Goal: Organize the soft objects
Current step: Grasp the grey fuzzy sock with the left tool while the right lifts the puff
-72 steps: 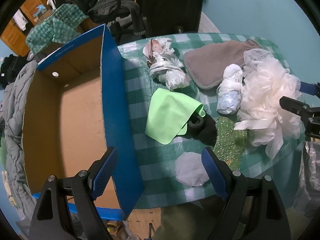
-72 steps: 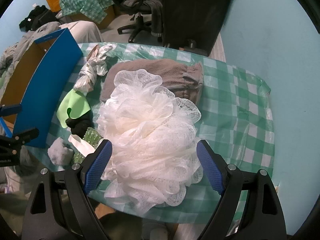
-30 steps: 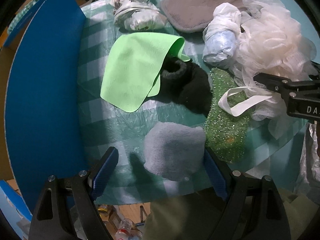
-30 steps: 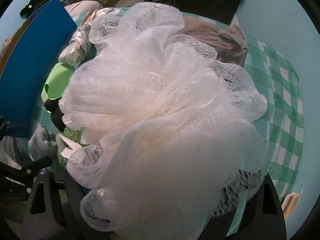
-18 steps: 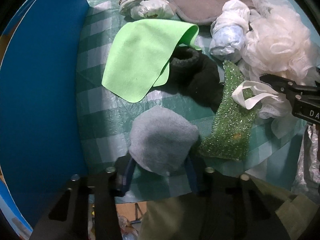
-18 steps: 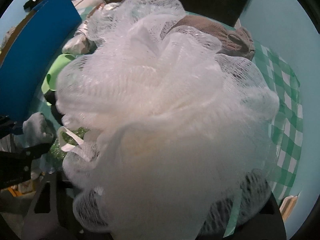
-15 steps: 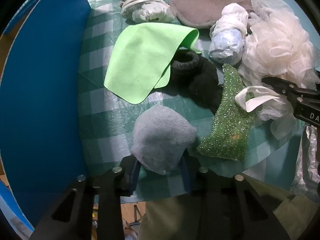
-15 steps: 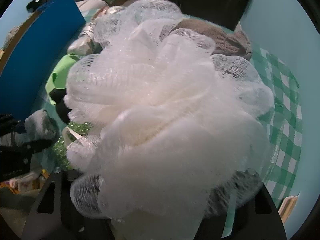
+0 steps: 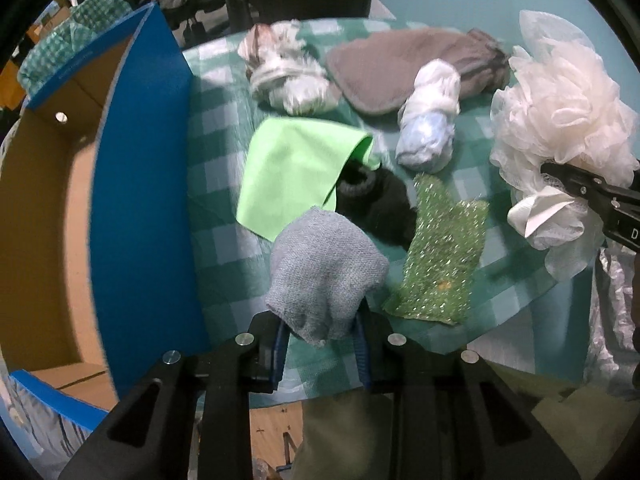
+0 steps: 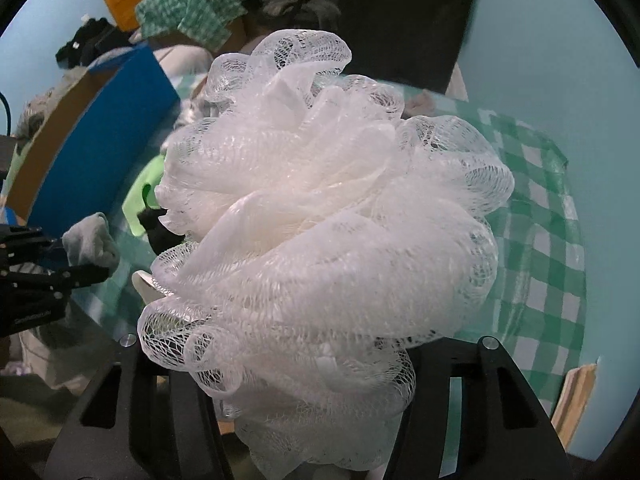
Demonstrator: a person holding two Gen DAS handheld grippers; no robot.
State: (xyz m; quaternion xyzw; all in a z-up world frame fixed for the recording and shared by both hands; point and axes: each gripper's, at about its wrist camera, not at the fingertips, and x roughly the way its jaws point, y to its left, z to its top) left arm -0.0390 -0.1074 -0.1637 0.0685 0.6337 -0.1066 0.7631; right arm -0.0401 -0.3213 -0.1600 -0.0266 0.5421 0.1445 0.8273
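My left gripper [image 9: 320, 332] is shut on a grey knitted cloth [image 9: 324, 272], which bulges up out of the blue pads and hangs just above the near edge of the table. In the right wrist view a big white mesh bath pouf [image 10: 328, 216] fills the middle and hides the fingertips of my right gripper [image 10: 312, 360]. Its jaws are closing with the pouf pinched between them. In the left wrist view the pouf [image 9: 560, 120] hangs at the right, with one black finger [image 9: 580, 184] against it.
An open cardboard box with blue flaps [image 9: 136, 184] stands left of the green-checked table [image 9: 224, 128]. A lime cloth [image 9: 292, 176], black sock [image 9: 376, 208], glittery green sponge [image 9: 444, 264], two white bundles [image 9: 428, 120] and a grey mitt [image 9: 412, 64] lie on it.
Both grippers closed, the left on the grey cloth and the right on the pouf. Each has since risen off the tablecloth with its load.
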